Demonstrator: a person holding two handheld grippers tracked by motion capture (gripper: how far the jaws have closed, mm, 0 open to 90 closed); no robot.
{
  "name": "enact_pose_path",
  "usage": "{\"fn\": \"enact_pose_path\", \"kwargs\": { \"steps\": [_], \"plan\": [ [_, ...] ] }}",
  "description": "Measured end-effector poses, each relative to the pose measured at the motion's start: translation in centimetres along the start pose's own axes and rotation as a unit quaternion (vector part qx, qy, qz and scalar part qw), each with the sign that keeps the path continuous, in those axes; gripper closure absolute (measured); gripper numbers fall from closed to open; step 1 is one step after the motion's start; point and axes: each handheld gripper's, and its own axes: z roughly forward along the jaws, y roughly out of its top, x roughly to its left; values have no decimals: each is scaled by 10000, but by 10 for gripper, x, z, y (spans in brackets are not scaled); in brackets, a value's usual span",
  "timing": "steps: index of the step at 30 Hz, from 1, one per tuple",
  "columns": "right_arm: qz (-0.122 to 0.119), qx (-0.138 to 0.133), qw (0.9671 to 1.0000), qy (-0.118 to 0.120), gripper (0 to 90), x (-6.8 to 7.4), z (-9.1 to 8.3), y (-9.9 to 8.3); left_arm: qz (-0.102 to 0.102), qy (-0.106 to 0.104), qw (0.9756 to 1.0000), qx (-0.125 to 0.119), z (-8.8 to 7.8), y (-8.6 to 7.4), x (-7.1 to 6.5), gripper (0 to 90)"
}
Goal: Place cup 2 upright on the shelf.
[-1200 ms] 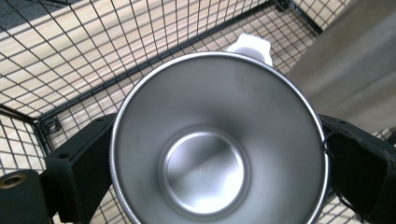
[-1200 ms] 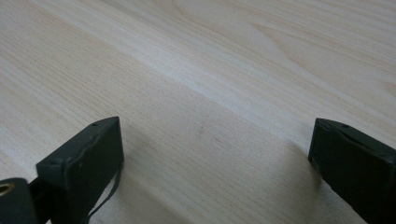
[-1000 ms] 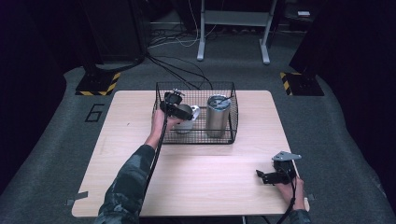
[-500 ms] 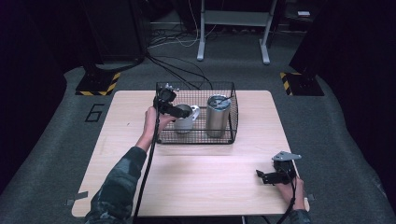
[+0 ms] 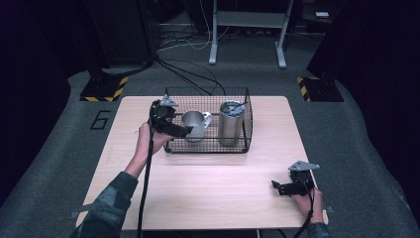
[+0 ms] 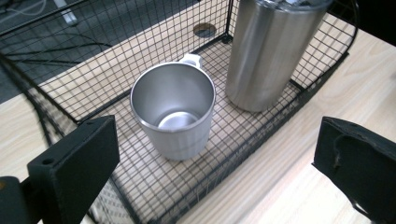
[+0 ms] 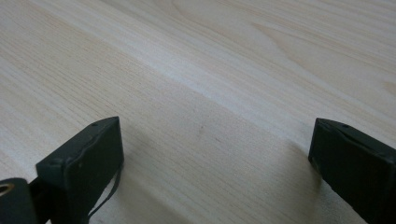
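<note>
A black wire basket (image 5: 208, 147) (image 6: 299, 91) stands at the back middle of the table. Inside it a steel mug (image 5: 194, 124) (image 6: 173, 112) stands upright and empty at the left, its white handle turned away from the left gripper's camera. A tall steel tumbler (image 5: 231, 122) (image 6: 268, 51) with a lid stands to its right. My left gripper (image 5: 183, 131) (image 6: 219, 172) hovers at the basket's left front corner, open, jaws wide with nothing between them, pointing at the mug. My right gripper (image 5: 277, 187) (image 7: 215, 168) rests low over the bare table at the front right, open and empty.
The light wooden table (image 5: 208, 188) has free room in front of the basket. A round hole (image 6: 204, 30) in the tabletop shows beyond the basket. Cables (image 5: 188, 74) and a stand's legs lie on the dark floor behind.
My left gripper has drawn back leftward from over the mug to the basket's left front corner. The mug stands free in the basket. The right gripper has not moved.
</note>
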Motion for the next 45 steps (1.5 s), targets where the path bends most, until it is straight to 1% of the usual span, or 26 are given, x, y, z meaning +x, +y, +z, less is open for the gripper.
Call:
{"fn": "enact_pose_path", "kwargs": {
  "steps": [1,4,5,6,8,12,13,15,17,19,21,22,27,28,31,32,33,34,36,39,40,41,42,44,45],
  "plan": [
    [0,-1,10000,-2,26,0,0,0,-9,8,10000,-58,-4,-4,-1,1],
    [0,0,10000,0,26,0,0,0,14,48,9999,-102,-15,-15,-3,1],
    [1,1,10000,1,26,0,0,0,67,54,9999,-53,-20,-20,-3,1],
    [1,1,10000,0,26,0,0,0,30,67,9999,-93,-22,-23,-4,1],
    [1,1,10000,1,26,0,0,0,56,137,9999,-87,-28,-33,-5,1],
    [-2,-1,10000,-1,26,0,0,0,28,190,9998,-103,-37,-51,-6,1],
    [-3,0,10000,-1,26,0,0,0,-18,211,9997,-127,-39,-57,-6,1],
    [-2,-1,10000,0,26,0,0,0,-37,259,9996,-126,-44,-67,-7,1],
    [-2,-2,10000,-1,26,0,0,0,-126,285,9993,-187,-48,-78,-7,1],
    [-3,-1,10000,-1,26,0,0,0,-152,348,9991,-173,-52,-88,-6,1],
    [-1,-1,10000,-1,26,0,0,0,-245,407,9987,-170,-55,-100,-5,1],
    [0,-1,10000,-1,26,0,0,0,-302,457,9983,-179,-56,-106,-4,1],
    [-2,-3,10000,-3,26,0,0,0,-612,558,9963,-219,-62,-138,3,1],
    [-1,-1,10000,-1,26,0,0,0,-698,601,9955,-232,-63,-144,5,1],
    [-1,-1,10000,-2,26,0,0,0,-867,614,9941,-200,-64,-161,10,1],
    [-1,-1,10000,-1,26,0,0,0,-961,636,9932,-179,-64,-169,13,1],
    [-1,-1,10000,-2,26,0,0,0,-985,673,9927,-152,-64,-175,15,1],
    [-1,-1,10000,-2,26,0,0,0,-1057,710,9917,-150,-63,-181,16,1],
    [-1,1,10000,-1,26,0,0,0,-1130,779,9905,-84,-61,-192,20,1],
    [1,-2,10000,-2,26,0,0,0,-1178,891,9890,37,-54,-210,25,0],
    [1,-1,10000,-2,26,0,0,0,-1217,885,9886,76,-51,-215,27,0],
    [1,-1,10000,-2,26,0,0,0,-1216,895,9885,81,-49,-221,29,0],
    [1,-2,10000,-1,26,0,0,0,-1259,932,9876,76,-46,-227,31,0],
    [2,0,10000,-1,26,0,0,0,-1305,928,9871,36,-42,-235,35,0],
    [3,1,10000,1,26,0,0,0,-1320,943,9867,72,-40,-238,36,0]
  ]
}}
